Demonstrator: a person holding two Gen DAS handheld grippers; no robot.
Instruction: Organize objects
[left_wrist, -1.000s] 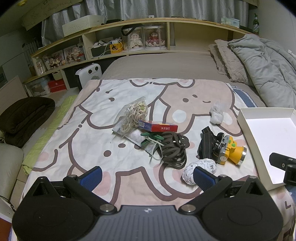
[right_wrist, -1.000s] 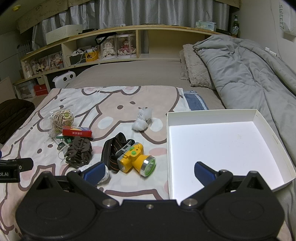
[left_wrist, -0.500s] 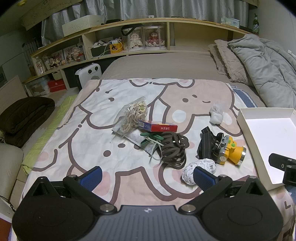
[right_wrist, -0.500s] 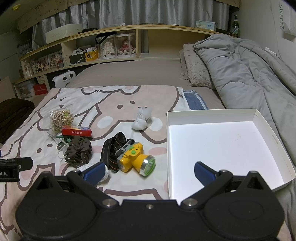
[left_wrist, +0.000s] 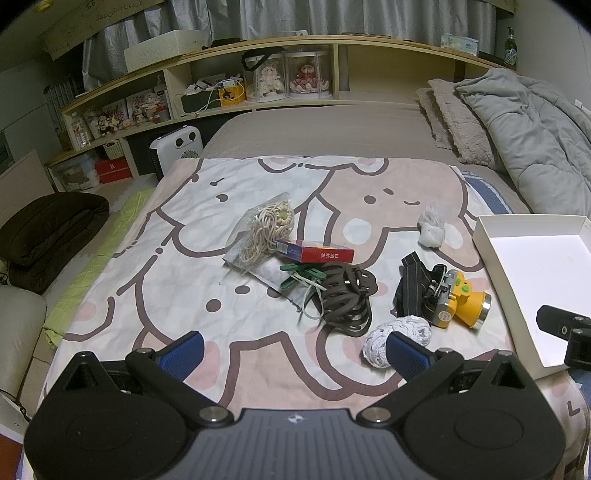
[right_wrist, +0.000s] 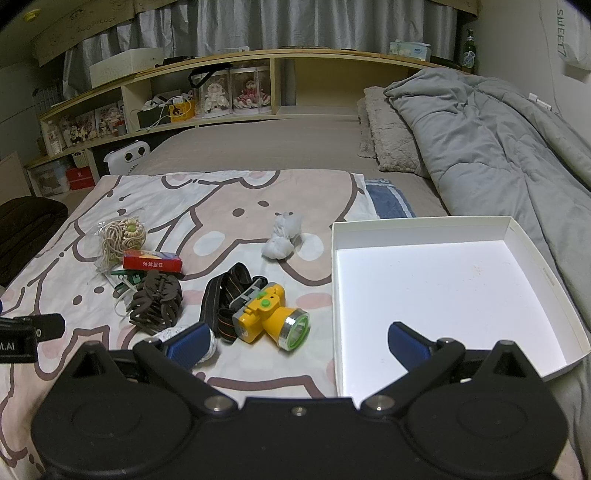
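Note:
Loose items lie on a cartoon blanket: a bag of cream cords (left_wrist: 266, 230), a red box (left_wrist: 314, 253), green clips (left_wrist: 301, 275), a brown strap bundle (left_wrist: 347, 299), a yellow headlamp (left_wrist: 461, 304) (right_wrist: 271, 317), a white knit ball (left_wrist: 400, 338) and a white cloth wad (left_wrist: 430, 229) (right_wrist: 282, 240). An empty white box (right_wrist: 443, 291) (left_wrist: 535, 273) sits to the right. My left gripper (left_wrist: 293, 350) is open and empty, low before the pile. My right gripper (right_wrist: 297, 341) is open and empty, between headlamp and box.
A grey duvet (right_wrist: 491, 140) and pillows (right_wrist: 388, 136) lie at the back right. A wooden shelf (left_wrist: 258, 74) with dolls and boxes runs behind the bed. A dark cushion (left_wrist: 48, 229) and a white heater (left_wrist: 177, 147) are at the left of the bed.

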